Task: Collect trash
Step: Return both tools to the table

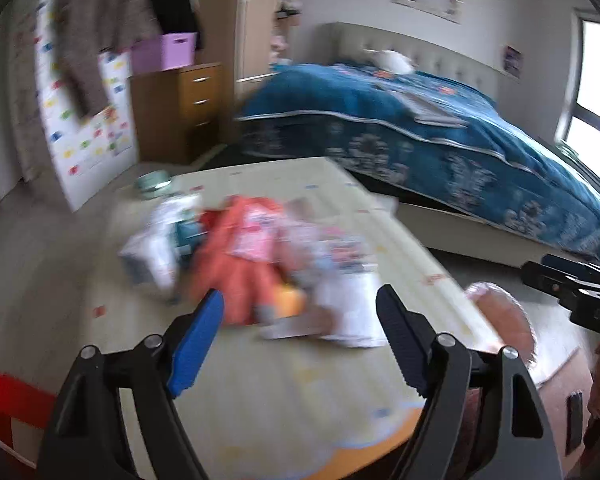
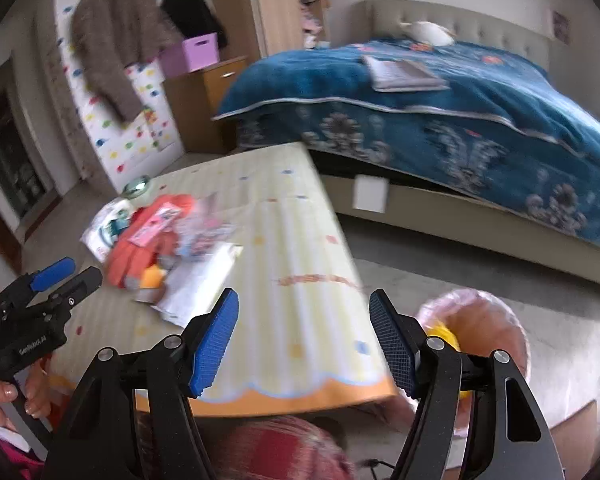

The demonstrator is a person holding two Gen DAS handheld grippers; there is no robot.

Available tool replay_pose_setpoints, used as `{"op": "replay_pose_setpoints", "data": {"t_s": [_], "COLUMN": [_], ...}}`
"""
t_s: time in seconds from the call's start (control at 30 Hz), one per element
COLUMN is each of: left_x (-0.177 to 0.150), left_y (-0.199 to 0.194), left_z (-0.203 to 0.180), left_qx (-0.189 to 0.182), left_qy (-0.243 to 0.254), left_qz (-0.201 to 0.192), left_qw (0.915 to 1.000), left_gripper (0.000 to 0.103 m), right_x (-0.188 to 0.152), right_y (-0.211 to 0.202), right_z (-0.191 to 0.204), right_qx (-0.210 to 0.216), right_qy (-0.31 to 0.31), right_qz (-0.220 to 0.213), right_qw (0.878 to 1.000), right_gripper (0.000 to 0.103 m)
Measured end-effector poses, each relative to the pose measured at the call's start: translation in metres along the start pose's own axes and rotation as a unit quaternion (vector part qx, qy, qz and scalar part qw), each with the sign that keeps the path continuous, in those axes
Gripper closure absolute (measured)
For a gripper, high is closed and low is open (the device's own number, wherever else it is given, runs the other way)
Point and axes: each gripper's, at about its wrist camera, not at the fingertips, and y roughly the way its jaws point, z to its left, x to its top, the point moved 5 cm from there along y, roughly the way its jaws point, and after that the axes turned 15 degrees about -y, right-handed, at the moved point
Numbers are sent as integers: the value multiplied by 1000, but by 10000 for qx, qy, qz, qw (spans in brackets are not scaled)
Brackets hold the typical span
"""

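Reaching back for more, you hold the left gripper (image 1: 300, 336) and right gripper (image 2: 304, 336) spread and empty. Trash pile (image 2: 168, 248) lies on the table (image 2: 300, 240), far from the bin (image 2: 484, 328); next, close on one wrapper.

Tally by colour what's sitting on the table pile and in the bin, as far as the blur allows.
Orange crumpled bag or cloth: 1
White papers or wrappers: 2
Yellow-orange round piece: 1
Pale green round tin at the far table edge: 1
Yellow item in the pink-lined bin: 1
Total: 6. Pinkish printed scraps in the pile are too blurred to count.
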Motion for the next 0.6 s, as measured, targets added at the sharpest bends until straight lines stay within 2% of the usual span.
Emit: {"op": "replay_pose_setpoints", "data": {"t_s": [0.17,0.3,0.6], "left_x": [12,17,30], "left_y": [-3,-1,21], "left_z": [63,94,125], "left_qx": [381,522,640], "left_qy": [-318,-415,-455], "left_qz": [-39,15,103], "left_qw": [9988,9978,9969], "left_gripper": [26,26,26], "right_x": [22,35,54], "right_y": [25,46,98], "right_z": [48,78,122], "right_qx": [170,206,290], "right_qy": [-358,-583,-1074], "right_qz": [99,210,476], "right_qw": [9992,9979,9927], "right_gripper": [35,35,35]}}
